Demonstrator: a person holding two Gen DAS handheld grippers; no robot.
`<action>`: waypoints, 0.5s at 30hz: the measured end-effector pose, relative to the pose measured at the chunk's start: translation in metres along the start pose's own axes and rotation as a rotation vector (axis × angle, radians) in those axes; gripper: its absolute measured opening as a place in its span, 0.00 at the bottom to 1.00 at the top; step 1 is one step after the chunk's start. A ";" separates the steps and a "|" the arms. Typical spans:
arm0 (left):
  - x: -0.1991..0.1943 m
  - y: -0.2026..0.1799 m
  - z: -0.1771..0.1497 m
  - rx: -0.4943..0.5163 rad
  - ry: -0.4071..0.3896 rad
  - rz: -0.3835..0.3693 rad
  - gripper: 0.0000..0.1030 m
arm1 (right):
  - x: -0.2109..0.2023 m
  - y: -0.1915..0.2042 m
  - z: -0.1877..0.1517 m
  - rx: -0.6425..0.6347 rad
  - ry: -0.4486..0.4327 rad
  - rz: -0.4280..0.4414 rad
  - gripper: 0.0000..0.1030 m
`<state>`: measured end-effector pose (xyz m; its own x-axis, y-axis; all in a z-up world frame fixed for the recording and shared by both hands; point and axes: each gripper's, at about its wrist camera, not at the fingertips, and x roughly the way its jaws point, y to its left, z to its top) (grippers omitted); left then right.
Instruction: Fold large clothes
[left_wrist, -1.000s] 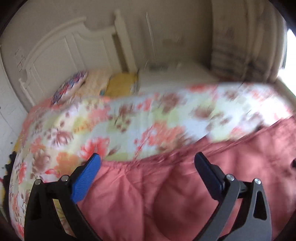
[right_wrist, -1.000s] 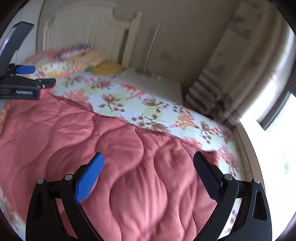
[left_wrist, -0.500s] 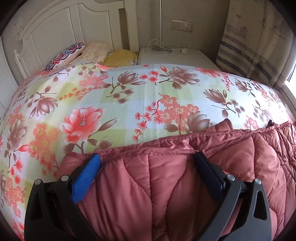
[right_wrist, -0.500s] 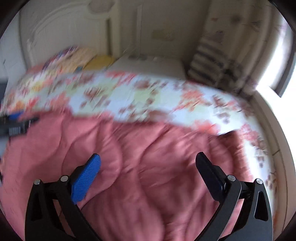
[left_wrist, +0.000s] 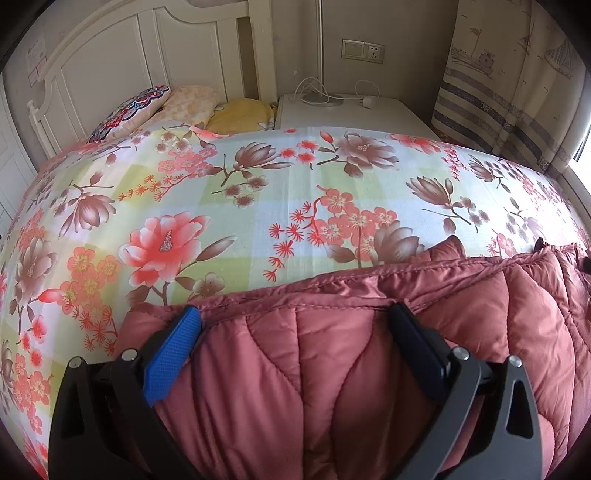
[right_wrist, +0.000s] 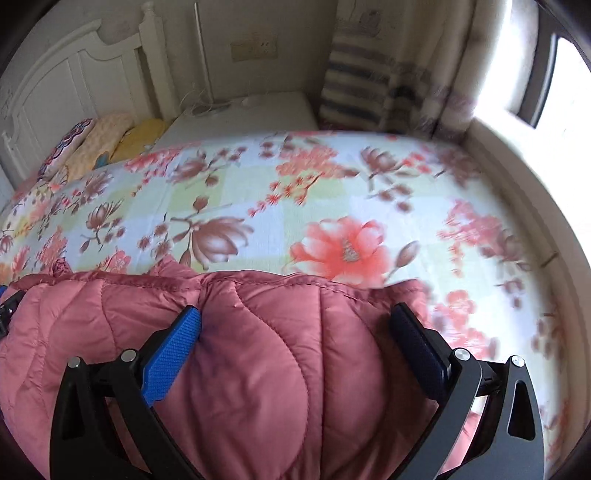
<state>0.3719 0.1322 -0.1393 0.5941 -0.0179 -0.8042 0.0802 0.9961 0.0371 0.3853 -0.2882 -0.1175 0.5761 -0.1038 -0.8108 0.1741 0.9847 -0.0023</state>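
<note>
The left gripper (left_wrist: 295, 321) has its fingers (left_wrist: 173, 352) spread wide, and the quilted pink coat (left_wrist: 332, 369) bulges up between them, its stitched edge running just past the fingertips. Whether the fingers press into the padding cannot be told. The right gripper (right_wrist: 295, 321) is spread just as wide, with the same pink coat (right_wrist: 266, 354) filling the gap between its fingers (right_wrist: 171, 352); the coat's corner lies just beyond the right-hand fingertip. Ahead of both pairs of fingers stretches the floral bedsheet (left_wrist: 258, 206), on which the coat lies. Farther ahead, at the white headboard (left_wrist: 122, 66), lie pillows (left_wrist: 184, 107). To the right of them stands a white nightstand (left_wrist: 351, 114), then a striped curtain (left_wrist: 509, 81).
</note>
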 end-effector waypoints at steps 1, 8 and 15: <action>0.001 0.000 0.002 0.000 0.001 -0.001 0.98 | -0.011 0.003 -0.001 -0.003 -0.028 -0.018 0.95; 0.000 0.000 0.000 0.001 0.001 0.001 0.98 | -0.092 0.060 -0.017 -0.168 -0.163 0.169 0.95; 0.000 0.000 0.001 -0.001 0.002 -0.004 0.98 | -0.041 0.096 -0.050 -0.308 0.007 0.186 0.96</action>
<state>0.3729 0.1324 -0.1389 0.5921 -0.0213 -0.8056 0.0812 0.9961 0.0334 0.3386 -0.1823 -0.1143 0.5693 0.0816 -0.8181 -0.1829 0.9827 -0.0293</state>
